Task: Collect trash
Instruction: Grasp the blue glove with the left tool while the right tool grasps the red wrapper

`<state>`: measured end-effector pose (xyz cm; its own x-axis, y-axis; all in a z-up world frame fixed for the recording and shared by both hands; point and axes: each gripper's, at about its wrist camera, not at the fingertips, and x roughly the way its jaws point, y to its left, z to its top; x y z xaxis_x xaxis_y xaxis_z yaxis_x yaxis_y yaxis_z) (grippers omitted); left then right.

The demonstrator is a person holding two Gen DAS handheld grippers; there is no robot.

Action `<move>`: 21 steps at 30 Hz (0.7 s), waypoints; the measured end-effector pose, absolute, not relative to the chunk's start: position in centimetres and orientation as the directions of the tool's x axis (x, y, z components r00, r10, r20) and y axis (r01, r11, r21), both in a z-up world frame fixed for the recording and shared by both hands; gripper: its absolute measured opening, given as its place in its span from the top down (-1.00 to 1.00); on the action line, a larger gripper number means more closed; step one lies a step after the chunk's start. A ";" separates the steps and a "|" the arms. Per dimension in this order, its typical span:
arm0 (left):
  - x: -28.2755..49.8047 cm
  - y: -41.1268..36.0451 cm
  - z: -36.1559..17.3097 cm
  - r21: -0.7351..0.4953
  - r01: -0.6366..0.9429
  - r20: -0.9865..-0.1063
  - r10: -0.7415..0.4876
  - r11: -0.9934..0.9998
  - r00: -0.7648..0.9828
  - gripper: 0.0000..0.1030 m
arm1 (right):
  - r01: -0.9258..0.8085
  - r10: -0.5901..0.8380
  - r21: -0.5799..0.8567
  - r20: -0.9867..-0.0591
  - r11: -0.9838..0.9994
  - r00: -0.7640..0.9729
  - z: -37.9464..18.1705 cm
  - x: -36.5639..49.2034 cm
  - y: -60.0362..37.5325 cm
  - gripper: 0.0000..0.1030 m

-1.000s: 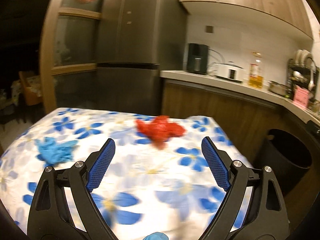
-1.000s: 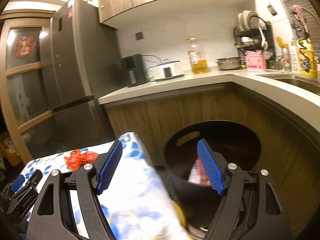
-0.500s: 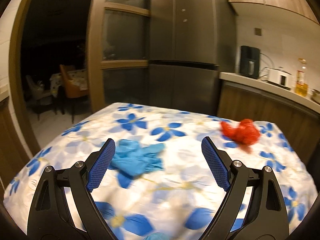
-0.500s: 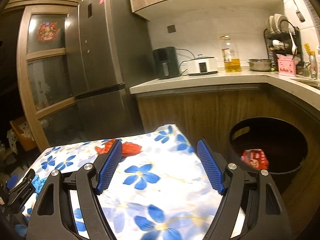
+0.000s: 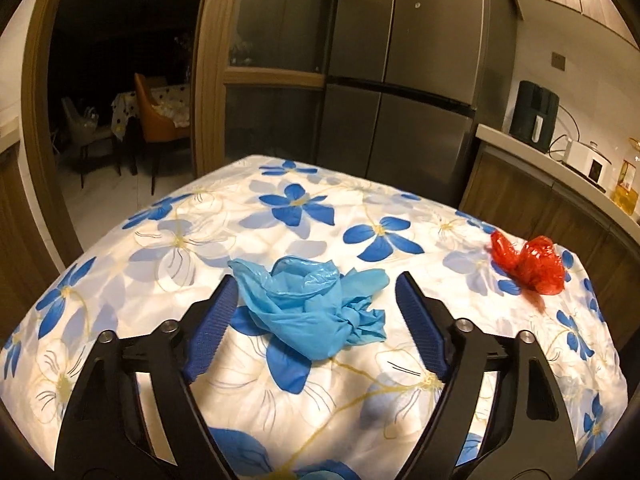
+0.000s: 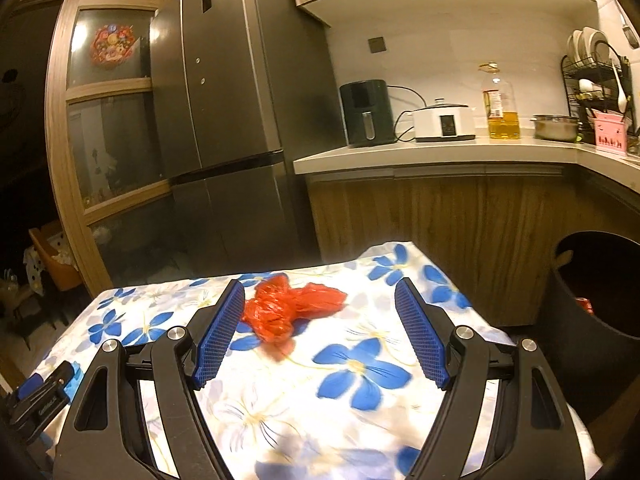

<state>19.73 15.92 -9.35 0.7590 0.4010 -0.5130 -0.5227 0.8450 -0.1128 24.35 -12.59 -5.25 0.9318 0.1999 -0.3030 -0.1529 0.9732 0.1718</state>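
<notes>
Floral tablecloth [image 5: 280, 208], left gripper [image 5: 316, 308] now nearer blue bag [image 5: 312, 304], jaws spread, right gripper [image 6: 320, 316] likewise facing red bag [image 6: 288, 308].

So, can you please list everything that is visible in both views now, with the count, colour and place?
blue glove: 1, blue, crumpled on the table between the open left fingers
red bag: 1, red, crumpled on the table's far part, by the right gripper's left finger
table: 1, white cloth with blue flowers, centre
bin: 1, black, on the floor right of the table, something red inside
fridge: 1, dark grey, behind the table
air fryer: 1, dark, on the counter
cooker: 1, white, on the counter
oil bottle: 1, yellow oil, on the counter
left gripper: 1, black, blue pads, open
right gripper: 1, black, blue pads, open
</notes>
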 end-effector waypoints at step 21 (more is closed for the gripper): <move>20.8 16.6 -10.5 -0.214 -0.412 -0.579 0.224 0.886 0.784 0.98 | -0.194 0.237 0.140 -0.476 0.971 0.847 -10.1 31.9 -6.5 -0.05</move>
